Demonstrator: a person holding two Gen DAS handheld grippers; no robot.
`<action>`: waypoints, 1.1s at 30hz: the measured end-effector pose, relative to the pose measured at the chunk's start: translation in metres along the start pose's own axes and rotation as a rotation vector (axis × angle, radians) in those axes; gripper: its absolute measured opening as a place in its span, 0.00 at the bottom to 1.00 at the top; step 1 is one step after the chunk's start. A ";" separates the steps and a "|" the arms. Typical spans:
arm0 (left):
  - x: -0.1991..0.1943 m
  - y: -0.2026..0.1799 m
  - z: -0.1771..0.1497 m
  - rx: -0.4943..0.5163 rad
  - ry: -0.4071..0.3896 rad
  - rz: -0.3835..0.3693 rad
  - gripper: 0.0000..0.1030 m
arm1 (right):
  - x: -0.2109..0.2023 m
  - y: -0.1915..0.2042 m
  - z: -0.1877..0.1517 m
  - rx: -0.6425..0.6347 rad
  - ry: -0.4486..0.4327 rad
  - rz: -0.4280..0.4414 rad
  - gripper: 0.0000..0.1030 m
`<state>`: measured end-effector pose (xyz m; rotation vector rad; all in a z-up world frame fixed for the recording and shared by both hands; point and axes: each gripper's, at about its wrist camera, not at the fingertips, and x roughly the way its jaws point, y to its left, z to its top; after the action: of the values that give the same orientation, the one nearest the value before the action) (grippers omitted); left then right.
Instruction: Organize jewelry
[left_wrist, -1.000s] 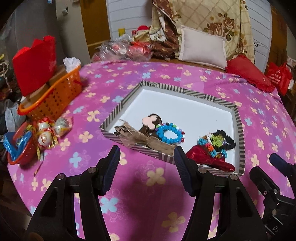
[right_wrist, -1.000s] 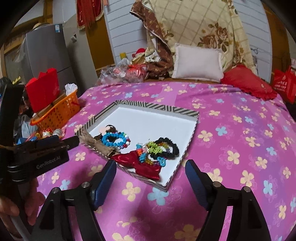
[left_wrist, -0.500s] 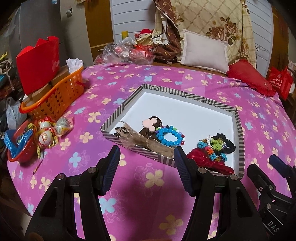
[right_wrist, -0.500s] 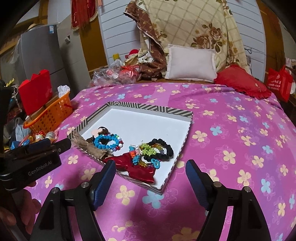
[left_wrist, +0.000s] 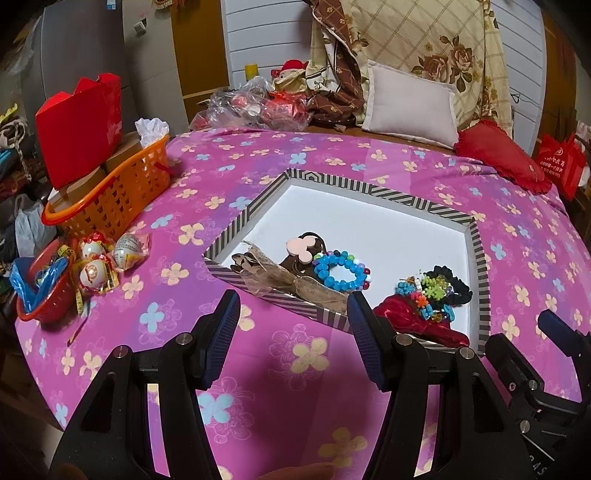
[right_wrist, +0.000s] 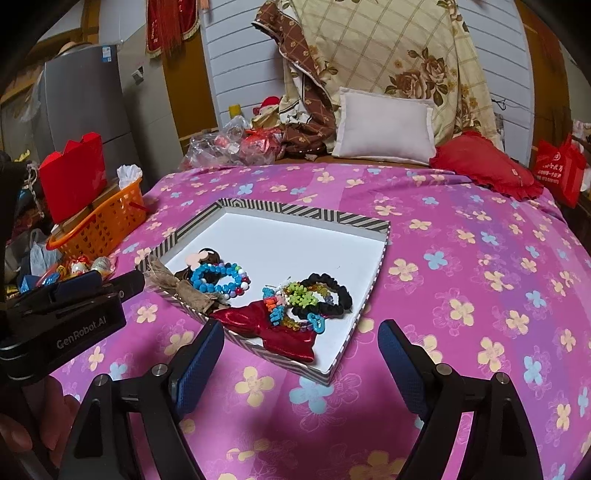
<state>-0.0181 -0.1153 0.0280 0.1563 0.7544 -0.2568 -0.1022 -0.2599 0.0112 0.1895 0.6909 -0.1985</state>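
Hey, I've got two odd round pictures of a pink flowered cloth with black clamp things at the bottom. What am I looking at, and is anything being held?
Those clamps are two hand-held grabbing tools, one in each of a person's hands, with no robot arm behind them. Each tool carries a wide-angle camera looking along its fingers, which gives the round look. One picture comes from the left tool, the other from the right tool.

On the flowered cloth sits a striped tray holding a blue bead bracelet, a black scrunchie, a red bow and a tan ribbon. An orange basket stands at the left.

Nothing is held: the left tool is open, the right tool's jaws are opening, both empty.
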 end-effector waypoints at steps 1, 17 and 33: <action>0.000 0.000 0.000 -0.001 -0.001 0.000 0.58 | 0.000 0.001 0.000 -0.002 0.002 0.000 0.81; 0.000 0.002 -0.001 0.003 -0.008 0.013 0.58 | 0.001 0.000 -0.001 0.004 0.013 0.002 0.83; 0.000 0.001 -0.002 0.005 -0.007 0.015 0.58 | 0.003 0.002 -0.002 -0.004 0.021 0.003 0.83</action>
<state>-0.0185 -0.1140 0.0266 0.1656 0.7452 -0.2452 -0.1007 -0.2579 0.0086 0.1886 0.7119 -0.1922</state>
